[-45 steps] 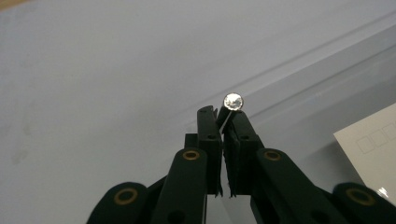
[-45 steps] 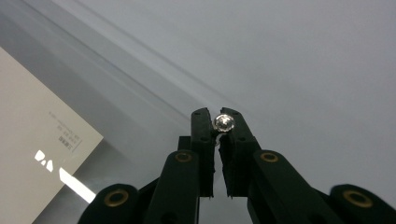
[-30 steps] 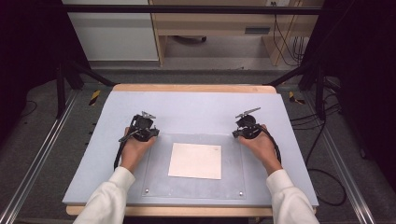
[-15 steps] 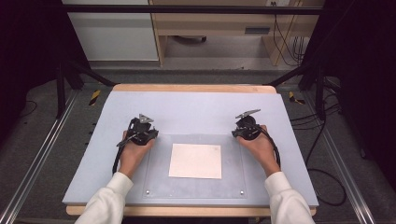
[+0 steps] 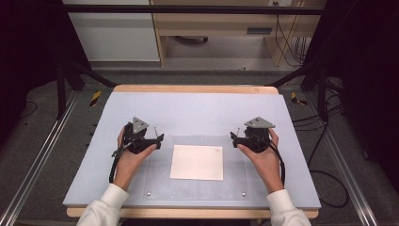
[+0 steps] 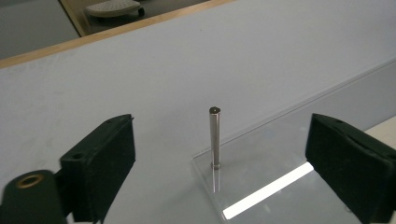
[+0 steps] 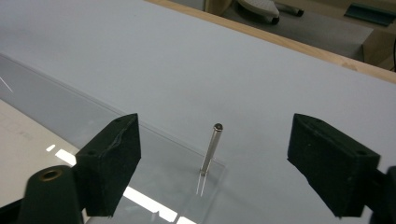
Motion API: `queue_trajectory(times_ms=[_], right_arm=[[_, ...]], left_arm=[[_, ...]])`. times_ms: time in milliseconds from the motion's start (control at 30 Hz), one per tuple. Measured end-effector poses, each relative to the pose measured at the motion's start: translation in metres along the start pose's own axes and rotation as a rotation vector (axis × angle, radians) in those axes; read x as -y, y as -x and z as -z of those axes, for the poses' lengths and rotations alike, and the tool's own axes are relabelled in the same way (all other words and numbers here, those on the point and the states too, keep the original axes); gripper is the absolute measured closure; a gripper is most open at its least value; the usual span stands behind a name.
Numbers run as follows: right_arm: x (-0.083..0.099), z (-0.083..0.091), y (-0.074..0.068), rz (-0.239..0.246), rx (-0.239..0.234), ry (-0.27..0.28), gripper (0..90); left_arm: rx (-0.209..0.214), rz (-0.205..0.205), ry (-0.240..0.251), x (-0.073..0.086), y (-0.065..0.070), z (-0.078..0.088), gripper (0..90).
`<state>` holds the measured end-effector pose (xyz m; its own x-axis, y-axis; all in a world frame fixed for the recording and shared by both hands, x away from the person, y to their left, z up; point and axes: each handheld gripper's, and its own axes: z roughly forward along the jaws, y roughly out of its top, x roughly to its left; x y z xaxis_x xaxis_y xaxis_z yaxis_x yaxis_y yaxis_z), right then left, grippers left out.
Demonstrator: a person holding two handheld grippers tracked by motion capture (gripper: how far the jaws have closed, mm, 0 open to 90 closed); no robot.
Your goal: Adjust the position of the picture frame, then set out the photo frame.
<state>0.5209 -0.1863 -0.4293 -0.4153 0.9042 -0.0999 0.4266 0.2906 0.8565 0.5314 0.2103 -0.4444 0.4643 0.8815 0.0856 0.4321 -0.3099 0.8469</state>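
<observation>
The left tool (image 5: 157, 137) is held over the clear plate's (image 5: 160, 181) far left corner; its jaws have just been opening and are now spread, the left pin (image 6: 215, 136) standing upright between them, untouched. On the desk (image 5: 197, 110), the paper (image 5: 197, 162) is unmoved. The right tool (image 5: 234, 136) has likewise just been opened and is spread about the right pin (image 7: 210, 149).

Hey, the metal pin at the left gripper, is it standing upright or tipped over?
Upright. The metal pin stands on end at the corner of the clear plate, between the left gripper's open jaws, which have just been opening and do not touch it.
</observation>
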Motion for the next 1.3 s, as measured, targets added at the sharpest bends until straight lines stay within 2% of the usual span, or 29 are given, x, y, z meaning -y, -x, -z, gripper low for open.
queue_trajectory(times_ms=[100, 200, 233, 267, 333, 400, 433, 467, 533, 600, 633, 733, 833, 900, 933, 1100, 1133, 1300], right_arm=[[0.001, 0.002, -0.001, 0.010, 0.003, 0.019, 13.7], [0.001, 0.003, 0.002, -0.007, 0.006, 0.029, 13.1], [0.001, 0.003, 0.003, -0.008, 0.019, 0.026, 16.1], [0.002, 0.003, 0.005, -0.012, 0.019, 0.028, 27.2], [0.003, 0.002, 0.006, -0.016, 0.024, 0.020, 28.7], [0.003, -0.001, 0.006, -0.014, 0.033, 0.017, 41.7], [0.003, -0.005, 0.004, -0.013, 0.040, 0.014, 50.0], [0.004, -0.007, 0.003, -0.008, 0.047, 0.015, 54.0], [0.004, -0.010, 0.002, 0.000, 0.053, 0.008, 54.6], [0.005, -0.016, 0.000, -0.002, 0.041, -0.016, 59.0], [0.007, -0.020, -0.001, 0.016, 0.045, -0.031, 60.1], [0.007, -0.023, -0.001, 0.011, 0.045, -0.032, 61.7], [0.009, -0.030, -0.001, 0.006, 0.037, -0.049, 70.0], [0.008, -0.031, -0.002, -0.005, 0.036, -0.051, 72.1], [0.008, -0.032, -0.002, -0.005, 0.035, -0.047, 76.1], [0.008, -0.031, -0.001, -0.022, 0.029, -0.044, 81.6], [0.007, -0.030, 0.000, -0.020, 0.029, -0.038, 83.1], [0.007, -0.030, 0.001, -0.034, 0.026, -0.039, 84.1]], left_arm=[[0.013, -0.003, 0.023, 0.000, -0.002, 0.004, 6.2], [0.024, -0.020, 0.001, 0.001, -0.003, 0.004, 6.3], [0.015, -0.019, 0.002, 0.002, -0.003, 0.003, 6.4], [0.005, -0.025, 0.007, 0.003, -0.003, 0.003, 12.0], [-0.008, -0.027, 0.019, 0.004, -0.002, 0.001, 14.0], [-0.008, -0.025, 0.017, 0.004, 0.000, -0.001, 16.4], [-0.012, -0.006, 0.017, 0.004, 0.002, -0.002, 23.5], [-0.013, -0.001, 0.013, 0.005, 0.003, -0.003, 25.6], [-0.032, -0.016, 0.004, 0.007, 0.005, -0.003, 27.2], [-0.042, -0.019, 0.022, 0.009, 0.007, -0.003, 35.1], [-0.048, -0.019, 0.028, 0.010, 0.007, -0.003, 39.9], [-0.044, -0.009, 0.041, 0.010, 0.009, -0.003, 44.6], [-0.063, -0.017, 0.048, 0.011, 0.012, -0.007, 49.0], [-0.058, -0.005, 0.048, 0.012, 0.012, -0.010, 51.8], [-0.056, 0.004, 0.049, 0.012, 0.013, -0.011, 53.4], [-0.071, 0.020, 0.074, 0.011, 0.011, -0.010, 60.3], [-0.061, 0.041, 0.080, 0.011, 0.010, -0.010, 64.2], [-0.059, 0.042, 0.086, 0.011, 0.009, -0.009, 68.9]])
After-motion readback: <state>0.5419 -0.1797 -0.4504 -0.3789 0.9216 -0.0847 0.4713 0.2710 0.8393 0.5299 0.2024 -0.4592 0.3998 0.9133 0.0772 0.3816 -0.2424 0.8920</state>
